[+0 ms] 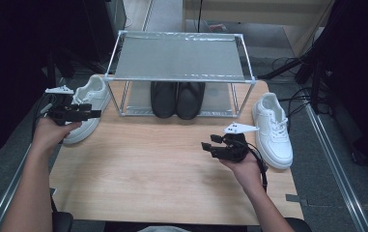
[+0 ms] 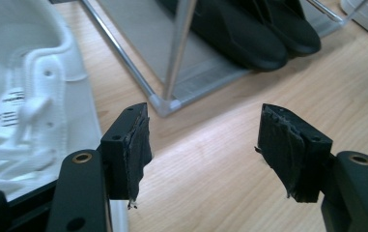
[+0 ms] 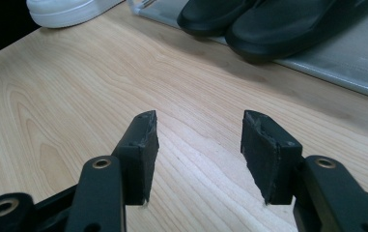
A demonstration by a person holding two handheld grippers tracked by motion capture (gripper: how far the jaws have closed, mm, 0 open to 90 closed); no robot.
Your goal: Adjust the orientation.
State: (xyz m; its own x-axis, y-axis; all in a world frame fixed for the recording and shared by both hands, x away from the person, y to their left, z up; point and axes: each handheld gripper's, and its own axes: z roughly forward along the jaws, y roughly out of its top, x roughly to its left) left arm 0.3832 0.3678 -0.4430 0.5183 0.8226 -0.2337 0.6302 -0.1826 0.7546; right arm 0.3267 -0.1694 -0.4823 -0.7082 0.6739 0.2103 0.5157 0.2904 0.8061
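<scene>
At the left edge of the high view, the left gripper (image 1: 92, 114) hovers with jaws wide and empty over a white sneaker (image 1: 87, 113) beside the shoe rack (image 1: 179, 77), while the right gripper (image 1: 209, 146), also wide and empty, hangs lower right of centre.

Light wood table (image 1: 172, 169), grain running side to side, fills lower centre of the high view. On it, upper centre: a metal-frame shoe rack (image 1: 179, 72) w/ grey fabric top shelf and grey bottom shelf, legs standing on the wood. On the bottom shelf, a pair of black shoes (image 1: 176, 99), side by side & touching, toes toward the near edge. Left of rack, just beside its leg: white sneaker (image 1: 87, 108) on the tabletop, centre left of frame. Right of rack, centre right of frame: second white sneaker (image 1: 272, 129), toe toward the near edge, close to the table's right edge. Rest of the wood bare.
</scene>
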